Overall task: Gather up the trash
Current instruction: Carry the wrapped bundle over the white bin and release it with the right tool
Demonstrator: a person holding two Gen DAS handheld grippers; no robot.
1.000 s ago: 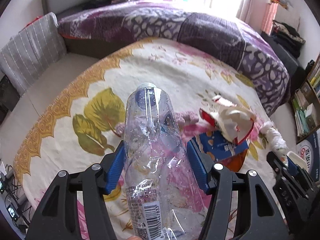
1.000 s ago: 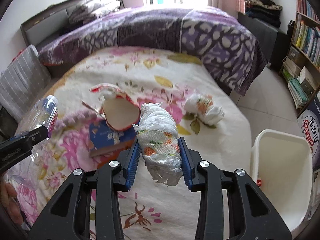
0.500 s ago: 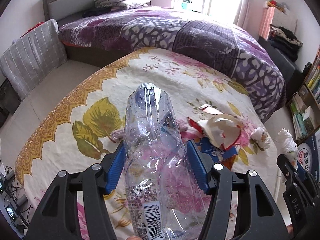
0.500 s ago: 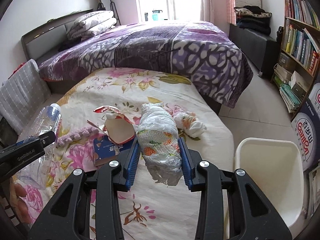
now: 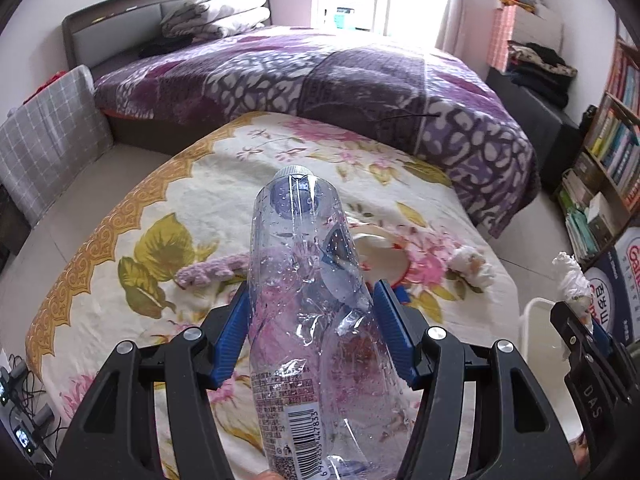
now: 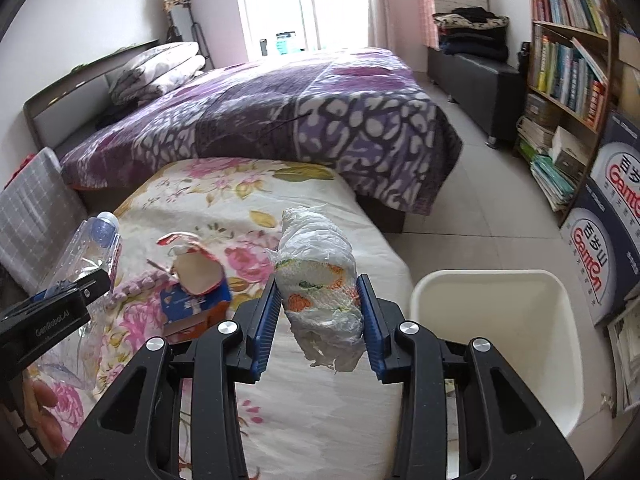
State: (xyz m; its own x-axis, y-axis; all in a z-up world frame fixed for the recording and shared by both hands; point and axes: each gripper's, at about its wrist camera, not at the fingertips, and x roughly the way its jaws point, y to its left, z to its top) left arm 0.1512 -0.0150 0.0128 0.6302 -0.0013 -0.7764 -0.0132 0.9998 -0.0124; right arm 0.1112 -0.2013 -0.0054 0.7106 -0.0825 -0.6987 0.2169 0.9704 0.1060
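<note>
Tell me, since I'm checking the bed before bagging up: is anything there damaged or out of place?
Yes. The plastic bottle in the left gripper is crushed and dented. On the floral bedspread a torn-open paper cup lies on its side against a blue carton, and a crumpled wad sits near the edge.

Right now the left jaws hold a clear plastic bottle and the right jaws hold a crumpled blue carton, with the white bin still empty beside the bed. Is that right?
Not quite: the right wrist view shows the right gripper holding a crumpled white wad, not the blue carton, which lies on the bed. The left gripper holds the bottle; the bin looks empty.
</note>
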